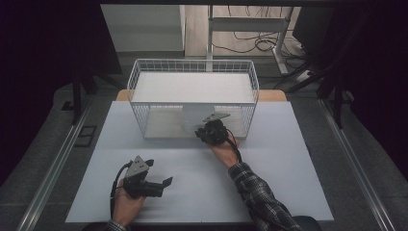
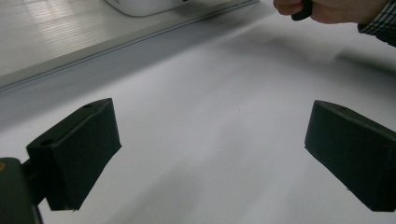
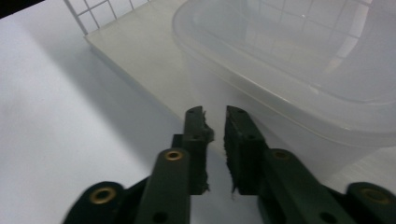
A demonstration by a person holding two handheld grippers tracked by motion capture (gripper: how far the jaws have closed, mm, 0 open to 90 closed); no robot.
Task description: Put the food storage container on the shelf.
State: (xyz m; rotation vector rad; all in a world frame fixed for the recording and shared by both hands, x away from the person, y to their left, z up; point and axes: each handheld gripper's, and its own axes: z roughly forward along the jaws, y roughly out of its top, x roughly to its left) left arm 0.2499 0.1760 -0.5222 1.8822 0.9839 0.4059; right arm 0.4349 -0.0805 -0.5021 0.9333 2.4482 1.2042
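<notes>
At the open front of the wire basket (image 1: 193,67), which lay on its side at the far edge of the desk (image 1: 269,159), the right claw (image 1: 206,131) sat low with its jaws parted by only a thin gap and nothing between them. Just ahead of its tips lay the tub (image 3: 299,70), a clear plastic one, on the basket's floor. The left claw (image 1: 161,185) rested well apart near the front of the desk, spread wide and empty, over bare white surface.

The risk, as I judged it, lay in that narrow opening. The tub's rim stood just beyond the tips and a little to one side, so a push forward with the jaws this close would likely nudge the rim rather than straddle it, and the light tub could slide deeper into the basket. A pinch on the thin lip alone might also slip, since the plastic looked smooth. The wire grid close around left little room to tilt the hand.

The tub itself looked frosted and see-through, with rounded corners and a rolled lip, the grid showing faintly through its wall. Whether it stood upright or leaned on its side I could not tell.
</notes>
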